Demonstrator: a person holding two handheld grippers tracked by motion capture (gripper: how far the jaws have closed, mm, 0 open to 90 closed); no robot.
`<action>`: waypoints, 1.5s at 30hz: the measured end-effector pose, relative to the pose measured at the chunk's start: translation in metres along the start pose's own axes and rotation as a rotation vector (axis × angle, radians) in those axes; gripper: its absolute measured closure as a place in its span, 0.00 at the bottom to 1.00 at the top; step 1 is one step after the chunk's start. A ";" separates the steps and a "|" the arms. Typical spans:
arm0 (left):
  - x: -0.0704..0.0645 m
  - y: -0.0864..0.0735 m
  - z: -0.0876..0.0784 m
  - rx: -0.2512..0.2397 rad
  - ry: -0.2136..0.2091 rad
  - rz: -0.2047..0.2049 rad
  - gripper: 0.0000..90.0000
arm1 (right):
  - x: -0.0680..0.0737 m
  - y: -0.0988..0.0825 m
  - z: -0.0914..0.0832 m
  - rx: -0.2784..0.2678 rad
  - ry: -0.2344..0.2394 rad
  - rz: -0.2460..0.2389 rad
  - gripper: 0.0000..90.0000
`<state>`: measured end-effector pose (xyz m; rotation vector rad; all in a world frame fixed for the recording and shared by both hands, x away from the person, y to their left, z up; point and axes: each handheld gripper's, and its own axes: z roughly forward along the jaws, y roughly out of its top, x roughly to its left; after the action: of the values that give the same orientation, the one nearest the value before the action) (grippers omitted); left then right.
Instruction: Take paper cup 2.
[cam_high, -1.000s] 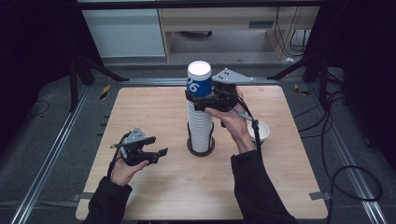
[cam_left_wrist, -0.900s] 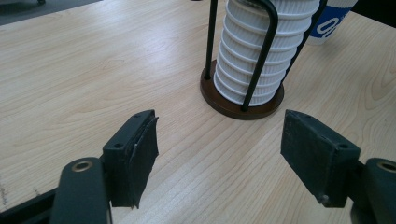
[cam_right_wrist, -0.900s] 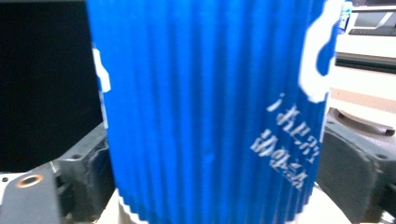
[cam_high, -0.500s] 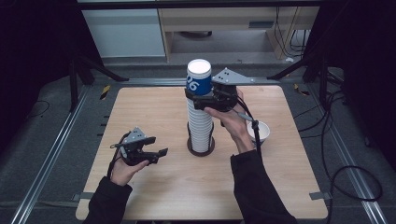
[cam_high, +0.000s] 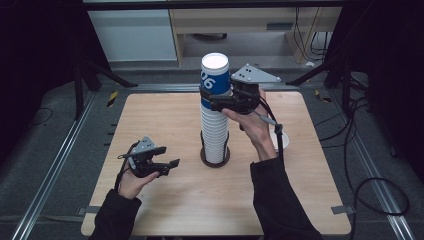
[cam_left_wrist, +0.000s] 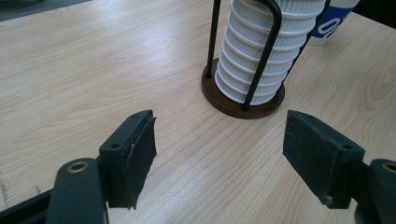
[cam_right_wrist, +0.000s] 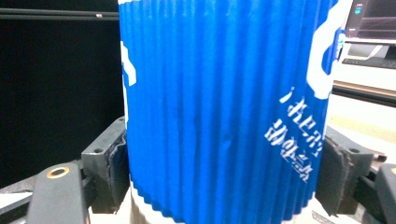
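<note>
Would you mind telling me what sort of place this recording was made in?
Probably a lab or recording workspace: a wooden table sits between metal rails, loose cables trail over the grey floor, and dark curtains close off both sides.

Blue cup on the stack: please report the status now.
Right gripper just closed, pads on the blue cup atop the white cup stack. Left gripper open, empty, low over the table. Nothing in the way.

So the right tongs (cam_high: 212, 97) are clamped on the top cup (cam_high: 215, 75) of the cup stack (cam_high: 215, 132), which sits in a rack (cam_high: 215, 159) mid-surface (cam_high: 165, 210). Another cup (cam_high: 285, 140) stands just right of that hand. The left tongs (cam_high: 170, 165) sit low, left of the rack, jaws apart with nothing between.
</note>
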<state>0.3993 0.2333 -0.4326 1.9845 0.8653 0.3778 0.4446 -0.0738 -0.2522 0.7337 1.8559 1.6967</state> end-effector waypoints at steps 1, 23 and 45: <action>0.000 0.000 0.000 -0.001 0.000 0.000 0.28 | 0.000 0.002 -0.001 -0.004 0.002 0.000 0.23; 0.000 0.001 -0.002 -0.006 0.005 0.002 0.28 | 0.004 0.041 -0.018 -0.079 -0.016 -0.037 0.23; -0.003 0.002 -0.003 -0.008 -0.010 0.011 0.29 | -0.017 -0.010 -0.087 -0.024 -0.048 -0.041 0.22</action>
<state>0.3966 0.2324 -0.4286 1.9828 0.8463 0.3767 0.3965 -0.1489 -0.2550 0.7155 1.8034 1.6584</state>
